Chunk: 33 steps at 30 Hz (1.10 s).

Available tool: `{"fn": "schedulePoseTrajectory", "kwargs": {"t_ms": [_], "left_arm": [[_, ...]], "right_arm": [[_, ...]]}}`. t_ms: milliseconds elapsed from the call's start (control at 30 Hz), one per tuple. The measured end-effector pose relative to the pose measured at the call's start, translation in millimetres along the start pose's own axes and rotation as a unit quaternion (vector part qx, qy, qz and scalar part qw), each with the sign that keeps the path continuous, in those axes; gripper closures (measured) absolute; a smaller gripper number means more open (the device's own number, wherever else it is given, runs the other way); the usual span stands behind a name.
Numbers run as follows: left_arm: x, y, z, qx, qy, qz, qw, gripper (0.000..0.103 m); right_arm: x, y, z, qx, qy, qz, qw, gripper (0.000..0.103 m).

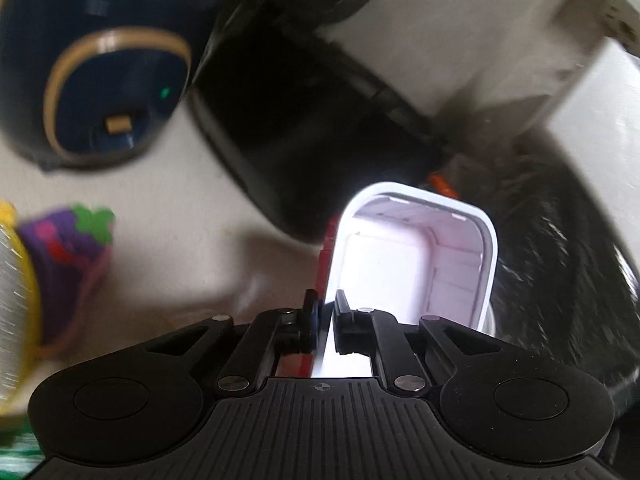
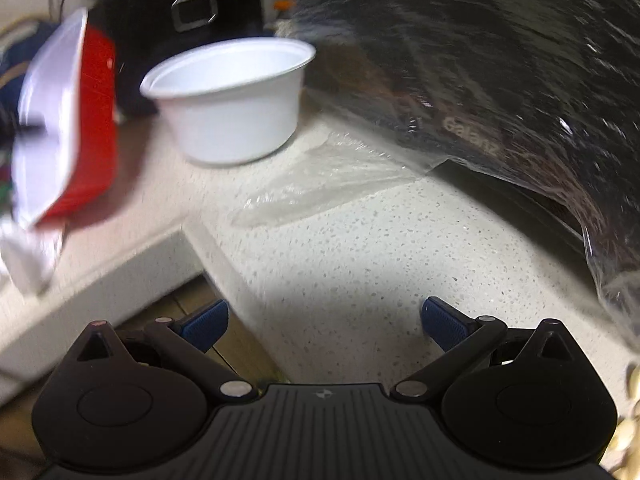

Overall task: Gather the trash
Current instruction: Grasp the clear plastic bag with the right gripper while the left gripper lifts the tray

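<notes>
A rectangular takeaway box, red outside and white inside (image 1: 400, 260), hangs tilted on its side above the counter. My left gripper (image 1: 325, 314) is shut on its near wall, one finger inside and one outside. The right wrist view has the same box (image 2: 80, 120) at the far left. A white round plastic bowl (image 2: 228, 96) stands upright on the speckled counter (image 2: 360, 248), with a sheet of clear plastic film (image 2: 320, 176) lying in front of it. My right gripper (image 2: 324, 316) is open above the counter's near corner, well short of the bowl, with nothing between its blue pads.
A dark microwave under shiny plastic wrap (image 2: 480, 80) fills the right side. A navy rice cooker (image 1: 108, 68) and a black appliance (image 1: 300, 120) stand behind the box. A colourful packet (image 1: 60, 272) lies left. Crumpled white paper (image 2: 28, 256) sits by the counter's inner edge.
</notes>
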State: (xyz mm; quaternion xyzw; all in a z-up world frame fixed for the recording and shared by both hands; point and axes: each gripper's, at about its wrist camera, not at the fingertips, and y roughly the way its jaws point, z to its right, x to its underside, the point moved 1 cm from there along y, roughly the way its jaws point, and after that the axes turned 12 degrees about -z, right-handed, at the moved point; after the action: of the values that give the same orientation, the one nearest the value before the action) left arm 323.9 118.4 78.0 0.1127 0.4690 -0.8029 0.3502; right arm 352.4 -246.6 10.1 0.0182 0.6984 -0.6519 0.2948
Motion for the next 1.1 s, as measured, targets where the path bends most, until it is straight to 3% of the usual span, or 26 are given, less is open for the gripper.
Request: {"fn": "schedulePoseTrajectory", "kwargs": {"t_ms": [100,167,300,433,533,600,700,767,833,967,1100], "left_arm": [[5.3,-33.8,-5.8,0.009,0.018,0.014,0.9997,0.093],[11.2,-61.1,-16.5,0.016,0.015,0.029,0.9993,0.093],[24.7,-115.7,-40.1,0.019,0.008,0.068,0.9975,0.092],[34.8,-161.9,-58.9,0.045,-0.011,0.111,0.9928,0.092],[37.2,-182.1,-63.7,0.021,-0.006,0.123,0.9922,0.092],[40.9,-189.1,-72.9,0.012,-0.013,0.116,0.9931,0.092],[49.4,-198.0,-91.5,0.031,-0.037,0.111,0.9926,0.092],[51.8,-202.6,-103.4,0.052,-0.058,0.116,0.9902,0.092],[52.7,-202.8,-112.6,0.066,-0.073,0.118,0.9882,0.092],[58.5,-208.1,-121.7,0.075,-0.076,0.113,0.9879,0.092],[59.8,-204.1,-117.2,0.084,-0.069,0.107,0.9883,0.092]], "right_arm": [[4.8,-1.1,-10.4,0.008,-0.029,0.001,1.000,0.001],[8.1,-8.4,-10.8,-0.002,-0.009,0.021,1.000,0.006],[18.5,-40.5,-37.0,-0.010,-0.040,0.103,0.994,0.007],[30.6,-80.0,-96.4,-0.028,-0.131,0.182,0.974,0.007],[34.8,-105.3,-139.1,-0.091,-0.176,0.207,0.958,0.007],[35.2,-116.9,-161.6,-0.168,-0.192,0.202,0.946,0.007],[38.1,-121.8,-190.6,-0.262,-0.203,0.177,0.927,0.008],[47.1,-121.4,-213.3,-0.282,-0.218,0.172,0.918,0.013],[58.3,-121.4,-240.5,-0.264,-0.250,0.178,0.914,0.023],[69.6,-116.0,-261.1,-0.193,-0.280,0.206,0.918,0.027],[51.7,-90.1,-254.9,-0.150,-0.260,0.189,0.935,0.031]]}}
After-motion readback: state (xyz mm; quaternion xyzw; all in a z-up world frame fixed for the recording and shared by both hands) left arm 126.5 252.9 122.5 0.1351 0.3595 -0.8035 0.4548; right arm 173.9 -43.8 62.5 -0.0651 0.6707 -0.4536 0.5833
